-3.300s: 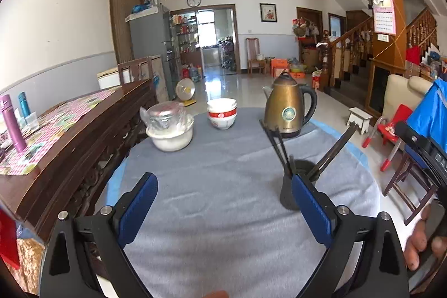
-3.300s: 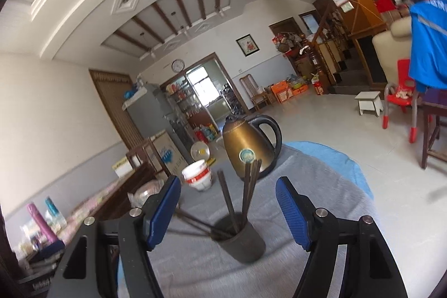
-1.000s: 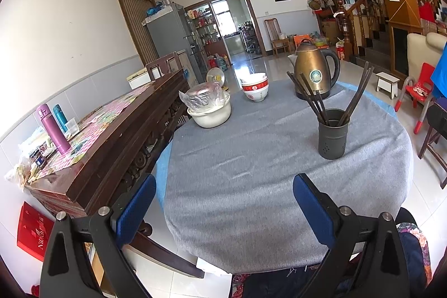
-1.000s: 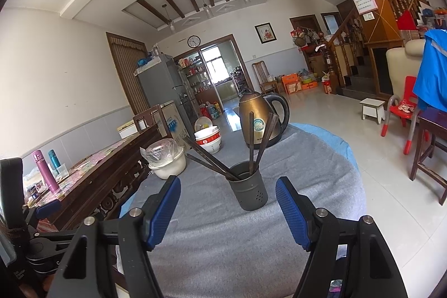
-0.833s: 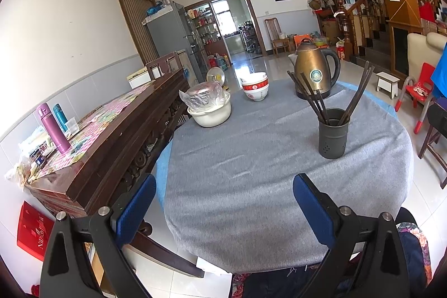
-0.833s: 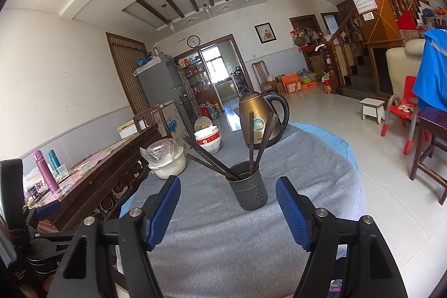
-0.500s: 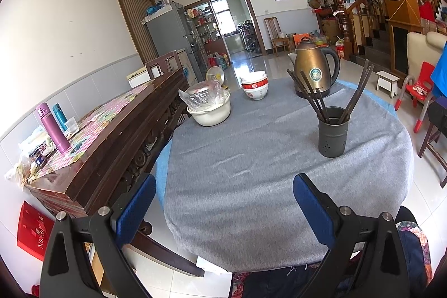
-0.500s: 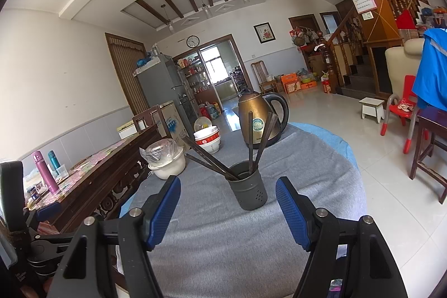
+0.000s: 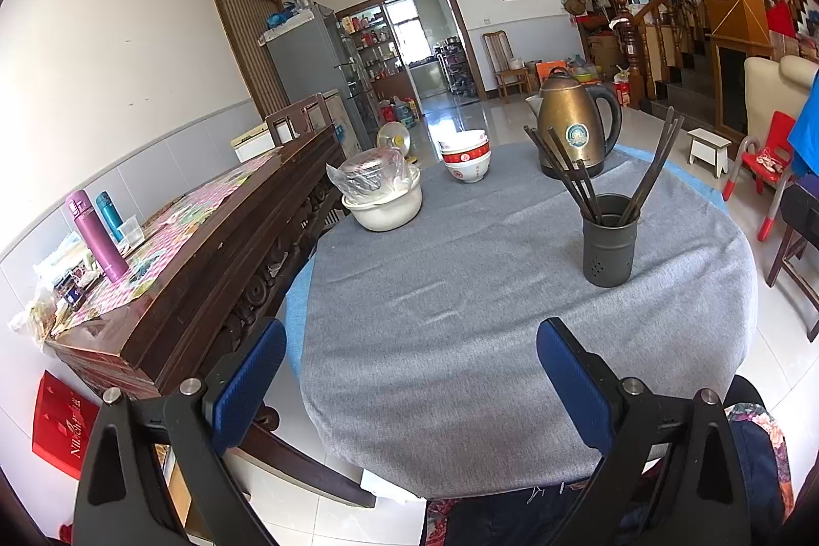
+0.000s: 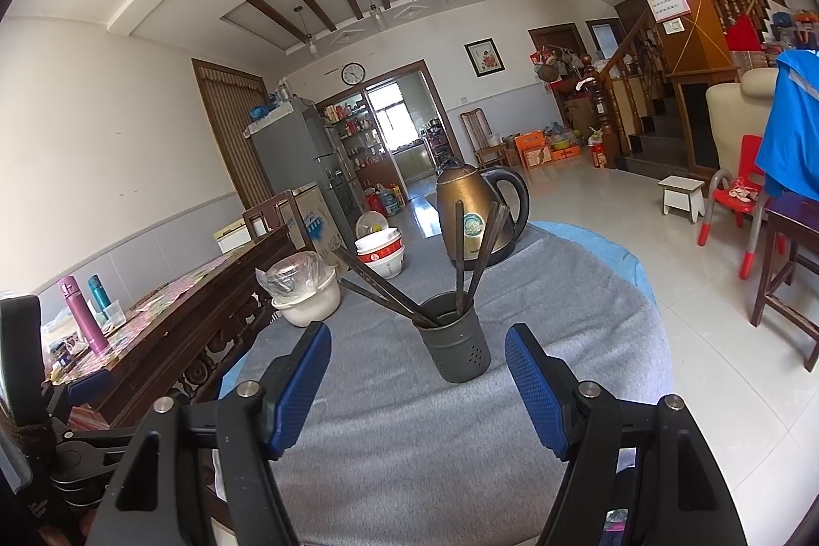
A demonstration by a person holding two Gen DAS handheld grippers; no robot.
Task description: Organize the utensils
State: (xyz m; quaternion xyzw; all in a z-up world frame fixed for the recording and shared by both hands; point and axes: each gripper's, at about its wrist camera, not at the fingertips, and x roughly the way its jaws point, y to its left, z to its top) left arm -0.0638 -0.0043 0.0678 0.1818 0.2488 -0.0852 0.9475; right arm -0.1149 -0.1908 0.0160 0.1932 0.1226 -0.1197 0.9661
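The dark holder [image 9: 609, 241] stood upright on the grey tablecloth [image 9: 460, 315] of the round table, and I take it as the landmark. All the chopsticks [image 9: 573, 177] that could be seen were inside it, leaning out in two bundles, one to the left and one to the right. No loose chopstick lay on the cloth near the holder.

Compared with a few seconds before, both grippers had pulled back from the holder. Earlier the right gripper was low and close, with the holder almost between its fingers; now the right gripper [image 10: 417, 385] was apart from the holder on the near side, released and empty. The left gripper [image 9: 409, 372] was well apart from the holder, near the table edge, also wide and grasping nothing. During the last second nothing in the views had shifted, so both hands seemed to rest.

Behind the holder stood the brass kettle [image 9: 576, 131]. To the left of it and farther away were the stacked red-and-white bowls [image 9: 466, 162] and the white bowl with a plastic bag [image 9: 381, 198].

In my judgement this retreat meant the placing step was finished. The utensils looked collected, and the task was probably complete or very near its end, unless other utensils lay out of view.
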